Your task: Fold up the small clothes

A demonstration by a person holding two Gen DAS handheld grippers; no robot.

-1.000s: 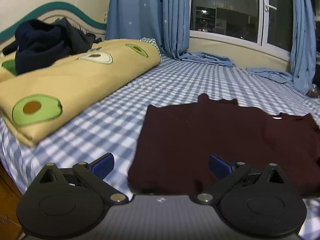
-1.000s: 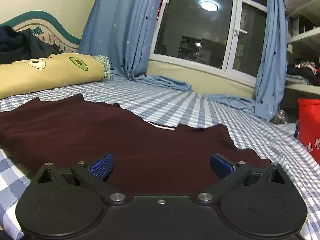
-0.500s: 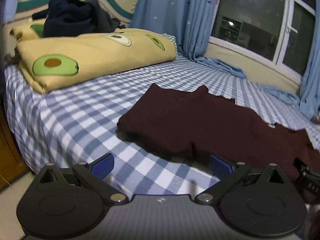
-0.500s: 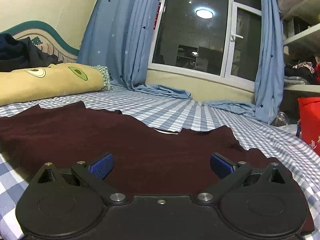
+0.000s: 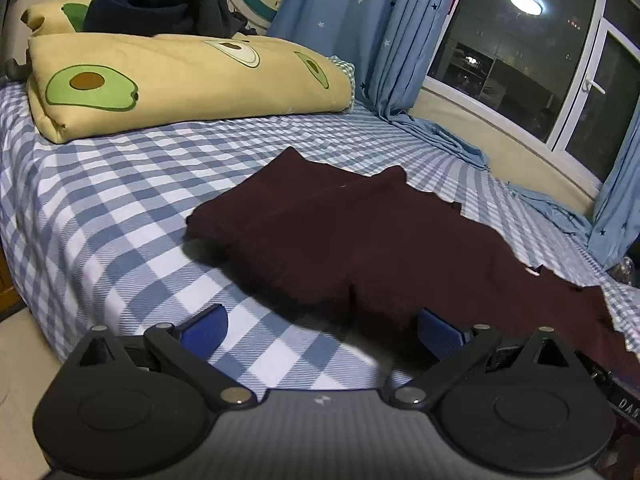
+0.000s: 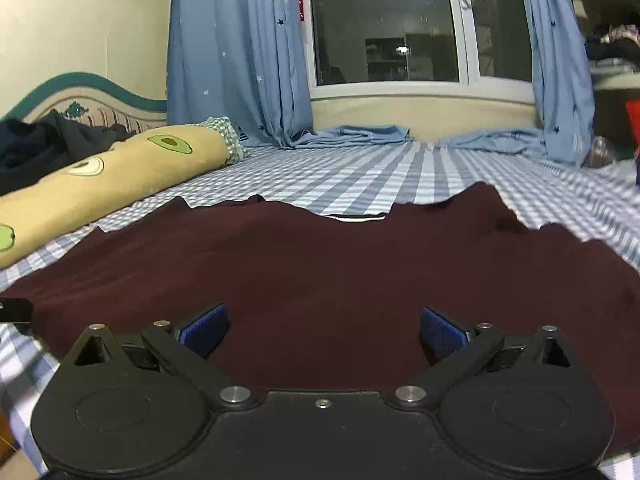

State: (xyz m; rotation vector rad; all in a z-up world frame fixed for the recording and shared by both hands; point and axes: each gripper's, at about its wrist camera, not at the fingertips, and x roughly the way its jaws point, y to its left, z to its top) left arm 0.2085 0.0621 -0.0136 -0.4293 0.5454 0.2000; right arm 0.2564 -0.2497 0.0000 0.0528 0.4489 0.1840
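- The maroon garment (image 5: 360, 240) lies spread flat on the checked bed sheet (image 5: 100, 208) (a yellow avocado-print quilt (image 5: 180, 80) lies beyond).
- The left gripper (image 5: 322, 326) is wide apart, empty, at the garment's near edge.
- The right gripper (image 6: 323, 326) is wide apart over the cloth, holding nothing.

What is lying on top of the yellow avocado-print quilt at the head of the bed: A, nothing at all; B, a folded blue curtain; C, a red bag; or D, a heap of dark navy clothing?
D: a heap of dark navy clothing sits on the far end of the yellow avocado-print quilt, against the headboard; the right wrist view shows the same dark heap.
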